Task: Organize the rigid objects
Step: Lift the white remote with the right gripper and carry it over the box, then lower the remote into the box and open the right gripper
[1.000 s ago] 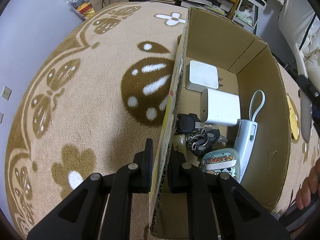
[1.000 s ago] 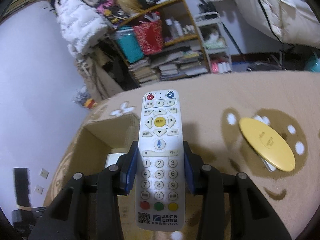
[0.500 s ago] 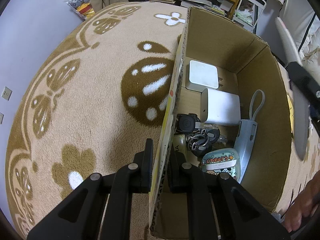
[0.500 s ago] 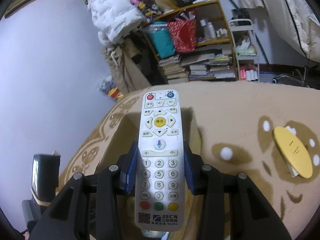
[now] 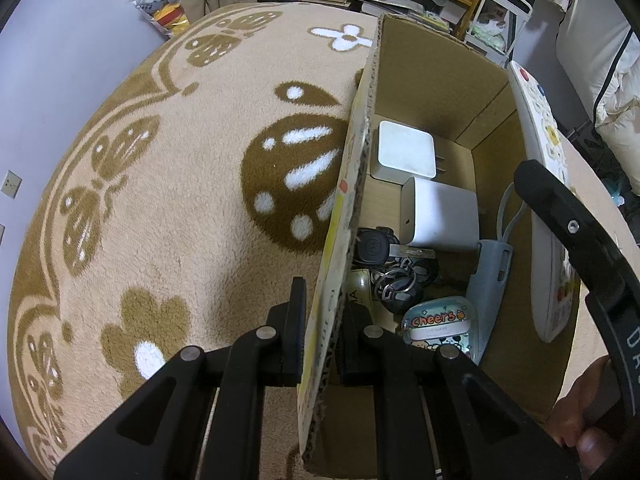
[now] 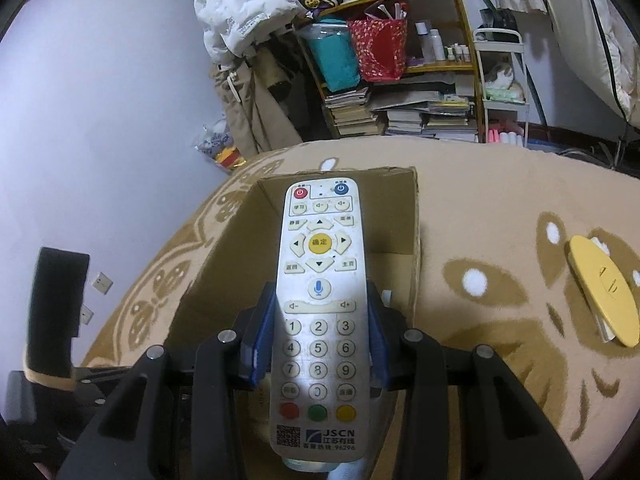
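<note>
Rug (image 5: 180, 208): beige, brown butterfly and flower motifs, white spots. Cardboard box (image 5: 432, 80): plain tan, yellow strip on outer wall. Remote (image 6: 319, 300): white, yellow centre key, red and blue top keys, red/green/yellow bottom row. Disc (image 6: 604, 288): yellow. Hand-held gripper (image 6: 319, 344) black, blue pads (image 6: 262, 344). Two white blocks (image 5: 406, 156), grey-blue case (image 5: 490, 280).

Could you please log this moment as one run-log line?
left gripper: shut on cardboard box wall | right gripper: shut on remote control, above box

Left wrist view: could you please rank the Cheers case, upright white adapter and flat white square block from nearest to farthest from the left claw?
1. Colourful Cheers case, just right of the left claw.
2. Upright white adapter, mid-box.
3. Flat white square block, far end.
</note>
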A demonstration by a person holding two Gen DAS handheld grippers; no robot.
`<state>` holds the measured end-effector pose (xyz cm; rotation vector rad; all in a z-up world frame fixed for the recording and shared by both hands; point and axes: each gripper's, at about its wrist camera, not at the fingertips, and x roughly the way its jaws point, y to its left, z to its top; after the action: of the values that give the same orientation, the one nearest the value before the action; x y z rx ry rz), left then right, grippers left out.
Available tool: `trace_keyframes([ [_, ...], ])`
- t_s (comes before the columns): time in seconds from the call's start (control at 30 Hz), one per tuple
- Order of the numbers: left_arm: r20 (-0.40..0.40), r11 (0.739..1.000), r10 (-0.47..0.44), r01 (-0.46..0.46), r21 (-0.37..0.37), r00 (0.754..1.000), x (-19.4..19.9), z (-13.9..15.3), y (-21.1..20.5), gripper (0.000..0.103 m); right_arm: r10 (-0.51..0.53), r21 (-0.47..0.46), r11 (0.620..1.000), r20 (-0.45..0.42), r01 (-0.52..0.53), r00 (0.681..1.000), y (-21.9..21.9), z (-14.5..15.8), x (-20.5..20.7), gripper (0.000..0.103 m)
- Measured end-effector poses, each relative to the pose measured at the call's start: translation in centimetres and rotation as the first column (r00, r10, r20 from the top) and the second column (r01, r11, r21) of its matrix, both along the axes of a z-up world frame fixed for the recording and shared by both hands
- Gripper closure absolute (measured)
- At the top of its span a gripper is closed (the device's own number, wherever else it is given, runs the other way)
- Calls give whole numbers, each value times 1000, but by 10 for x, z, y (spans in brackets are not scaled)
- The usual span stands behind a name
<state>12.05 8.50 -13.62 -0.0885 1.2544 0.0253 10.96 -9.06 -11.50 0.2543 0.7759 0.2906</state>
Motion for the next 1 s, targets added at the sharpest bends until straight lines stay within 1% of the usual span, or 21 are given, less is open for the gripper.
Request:
trace_keyframes([
  [0.4, -5, 1000, 5, -5, -22, 1000, 0, 1, 0, 91, 14, -45, 999, -10, -15, 1000, 8, 9, 5, 57],
  [0.43, -4, 1000, 5, -5, -21, 1000, 0, 1, 0, 91, 12, -43, 999, -11, -12, 1000, 7, 10, 5, 55],
  [0.5, -5, 1000, 4, -4, -22, 1000, 0, 1, 0, 91, -2, -34, 999, -4, 2, 1000, 2, 13, 5, 35],
  [0.6, -3, 1000, -1, 1, -18, 1000, 0, 2, 0, 91, -8, -13, 1000, 1, 9, 1000, -9, 22, 7, 29],
  [0.63, -3, 1000, -1, 1, -18, 1000, 1, 2, 0, 91, -17, -21, 1000, 6, 17, 1000, -12, 26, 8, 26],
  [0.7, -3, 1000, -2, 2, -18, 1000, 1, 2, 1, 91, -46, -44, 998, 37, 48, 998, -19, 35, 8, 10],
  [0.77, -3, 1000, -4, 4, -18, 1000, 1, 2, 1, 91, -72, -46, 996, 61, 75, 996, -30, 41, 9, 3],
  [0.8, -3, 1000, -4, 3, -17, 1000, 1, 2, 1, 91, -82, -45, 995, 60, 84, 995, -34, 43, 11, 0],
  [0.9, -3, 1000, -7, 7, -11, 1000, 1, 2, 0, 91, -125, -63, 990, 49, 128, 991, -52, 46, 20, 0],
  [1.0, -1, 1000, -11, 11, -2, 1000, 1, 2, -1, 91, -187, -112, 975, 59, 193, 981, -74, 46, 28, 0],
])
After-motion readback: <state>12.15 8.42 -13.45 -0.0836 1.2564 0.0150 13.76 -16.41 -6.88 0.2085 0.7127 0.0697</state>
